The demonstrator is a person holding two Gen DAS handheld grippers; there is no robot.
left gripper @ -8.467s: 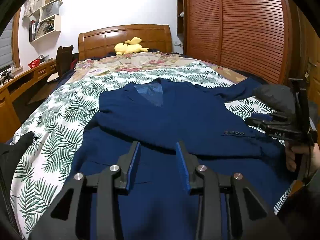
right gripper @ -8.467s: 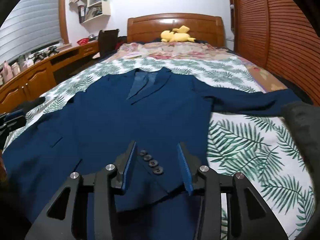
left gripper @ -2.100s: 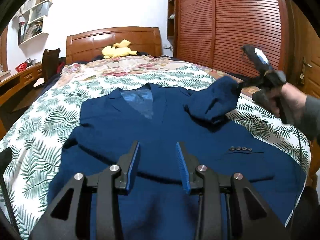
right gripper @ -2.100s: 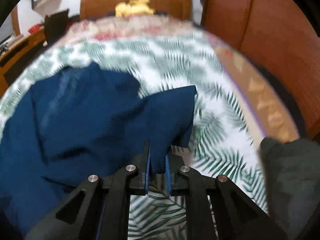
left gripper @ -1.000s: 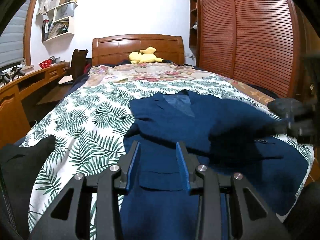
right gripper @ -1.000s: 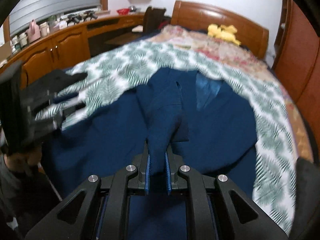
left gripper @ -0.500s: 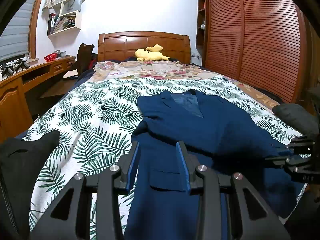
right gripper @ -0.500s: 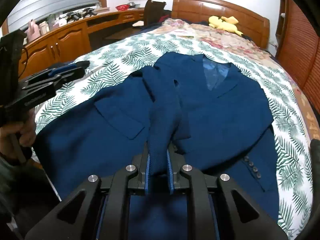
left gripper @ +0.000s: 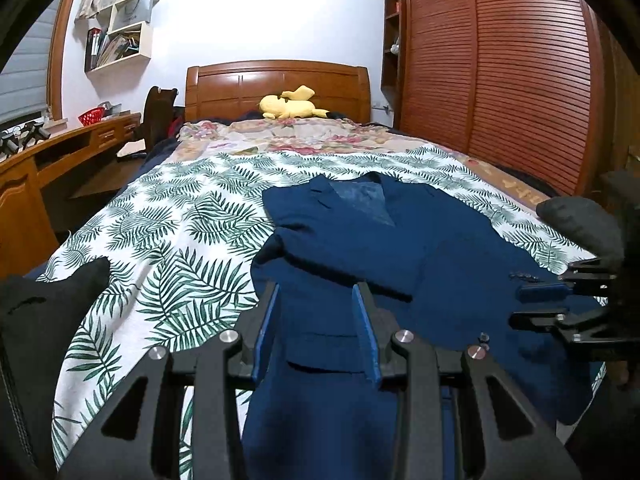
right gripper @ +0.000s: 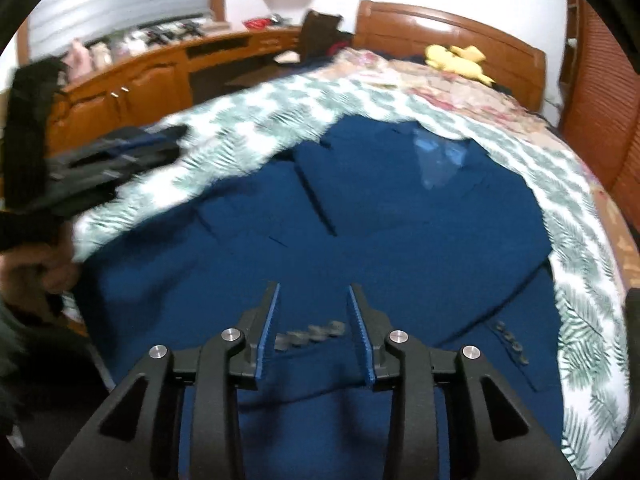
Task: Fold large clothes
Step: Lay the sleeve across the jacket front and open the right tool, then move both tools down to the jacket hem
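Blue jacket (left gripper: 384, 256) flat on bed (left gripper: 160, 248), sleeve laid across front. Right tongs (right gripper: 314, 320) opening, cuff between jaws, unpinched. Left tongs (left gripper: 316, 328) part-open, empty. Advice — lift clear straight, don't drag cuff.

The blue jacket (left gripper: 360, 248) is matt woven cloth with a shinier lining at its collar, lying on a matt leaf-print cotton sheet (left gripper: 168, 240), behind which stand a glossy varnished wooden headboard (left gripper: 276, 84) and a soft yellow plush toy (left gripper: 290, 106).
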